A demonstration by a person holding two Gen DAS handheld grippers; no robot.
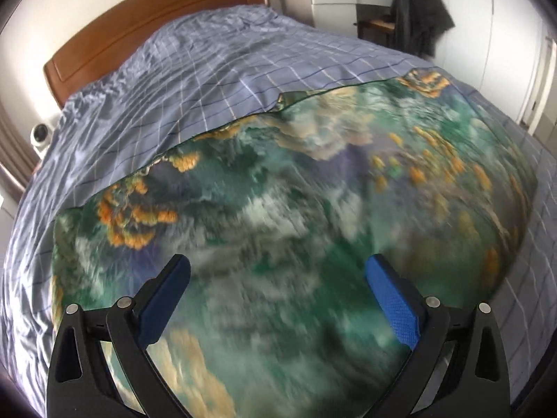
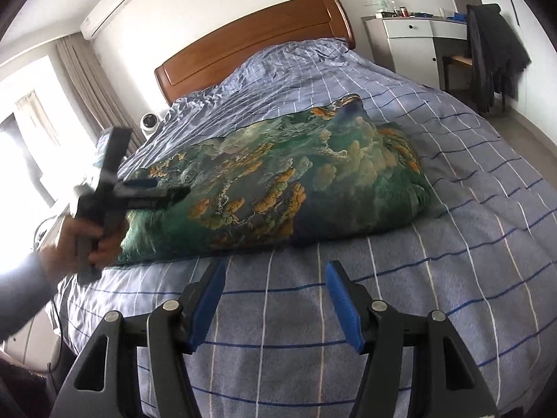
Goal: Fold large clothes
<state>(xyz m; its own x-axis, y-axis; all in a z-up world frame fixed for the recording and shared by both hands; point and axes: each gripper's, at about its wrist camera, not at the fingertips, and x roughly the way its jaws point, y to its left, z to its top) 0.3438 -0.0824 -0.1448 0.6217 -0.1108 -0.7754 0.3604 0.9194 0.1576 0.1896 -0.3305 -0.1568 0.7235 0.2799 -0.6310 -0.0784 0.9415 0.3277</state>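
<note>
A large green cloth with orange and cream print lies folded in a flat block on the blue checked bed cover. In the left wrist view it fills the near field, blurred by motion. My left gripper is open and empty, held just above the cloth's near part. It also shows in the right wrist view, held by a hand at the cloth's left end. My right gripper is open and empty over the bed cover, in front of the cloth's near edge.
A wooden headboard stands at the far end of the bed. A white dresser and a chair with a dark coat stand at the back right. A window with curtains is on the left. A small white device sits beside the bed.
</note>
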